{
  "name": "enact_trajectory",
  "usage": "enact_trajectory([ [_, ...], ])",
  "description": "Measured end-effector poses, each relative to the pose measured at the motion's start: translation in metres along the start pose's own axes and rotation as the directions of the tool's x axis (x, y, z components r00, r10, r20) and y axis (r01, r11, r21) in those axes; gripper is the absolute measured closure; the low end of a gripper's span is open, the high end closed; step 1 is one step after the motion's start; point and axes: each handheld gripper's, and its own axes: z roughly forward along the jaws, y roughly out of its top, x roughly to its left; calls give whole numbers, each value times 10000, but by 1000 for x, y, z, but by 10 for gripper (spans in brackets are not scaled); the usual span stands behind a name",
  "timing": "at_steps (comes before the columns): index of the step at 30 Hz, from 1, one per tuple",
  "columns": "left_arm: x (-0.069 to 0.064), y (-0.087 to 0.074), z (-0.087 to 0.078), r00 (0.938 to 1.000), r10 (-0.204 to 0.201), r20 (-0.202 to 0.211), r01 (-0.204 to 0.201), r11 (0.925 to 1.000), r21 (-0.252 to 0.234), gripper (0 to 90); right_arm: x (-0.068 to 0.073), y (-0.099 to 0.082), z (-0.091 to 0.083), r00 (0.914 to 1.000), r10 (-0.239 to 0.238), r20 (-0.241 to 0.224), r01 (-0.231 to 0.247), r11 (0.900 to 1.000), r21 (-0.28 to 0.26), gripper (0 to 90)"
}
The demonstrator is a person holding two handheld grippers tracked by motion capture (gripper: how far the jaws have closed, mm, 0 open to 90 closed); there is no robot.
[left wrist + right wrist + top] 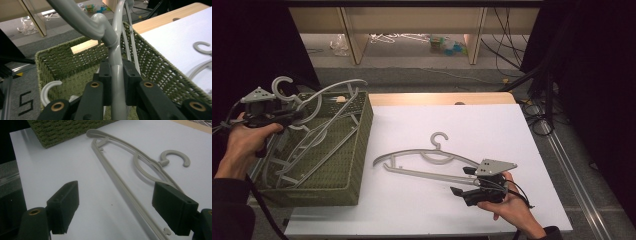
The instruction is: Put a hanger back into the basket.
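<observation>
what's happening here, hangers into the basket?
Looks like it. A person works with a gripper in each hand. The left gripper is shut on a grey hanger, holding it over the green woven basket, which already has other hangers in it. The right gripper is open, its jaws either side of a second hanger lying flat on the white sheet, not gripped yet.

1. We see a basket (357, 150) woven in olive green, with an open lattice pattern in its walls.
2. The hangers in the basket (319, 107) are pale grey plastic.
3. The hanger on the sheet (427, 165) is the same pale grey.
4. The sheet (492, 130) is plain white.
5. The tabletop (442, 98) is light wood.
6. Both grippers, left (294, 116) and right (464, 180), are black, with brass-coloured rivets.
</observation>
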Motion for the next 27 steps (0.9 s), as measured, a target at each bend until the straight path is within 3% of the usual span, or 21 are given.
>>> enact_trajectory([
  [5, 3, -4, 4, 9998, 206, -22, -205, 9996, 184, 796, -1, 0, -1, 10000, 25, 18, -25, 10000, -19, 227],
  [18, 13, -16, 14, 9994, 306, -150, -299, 9987, 416, 796, -1, 0, -1, 10000, 0, 36, 0, 10000, -48, 227],
  [19, 13, -17, 14, 9989, 449, -130, -441, 9975, 557, 796, -1, 0, -1, 10000, 29, -3, -29, 10000, -6, 227],
  [20, 16, -17, 13, 9959, 907, -71, -896, 9910, 991, 796, -1, 0, -1, 10000, 4, 20, -4, 10000, -8, 227],
  [21, 13, -19, 17, 9992, 370, -177, -358, 9971, 671, 797, -1, 0, -1, 10000, 6, 20, -6, 10000, -3, 227],
  [22, 16, -20, 16, 9966, 817, -57, -806, 9904, 1122, 797, -2, 0, -1, 10000, 3, 18, -3, 10000, 5, 227],
  [23, 15, -23, 19, 9993, 371, -77, -364, 9963, 779, 798, -1, 0, -1, 10000, -4, 17, 4, 10000, 9, 227],
  [25, 20, -26, 17, 9976, 690, 80, -694, 9889, 1315, 798, -1, 0, -1, 10000, -7, 19, 7, 10000, 5, 227],
  [26, 19, -28, 19, 9989, 461, 6, -459, 9916, 1211, 799, -1, 0, -1, 10000, -9, 18, 9, 10000, -4, 227],
  [27, 22, -29, 18, 9972, 744, -11, -734, 9854, 1540, 801, -1, 0, -1, 10000, 8, 16, -8, 10000, -5, 227],
])
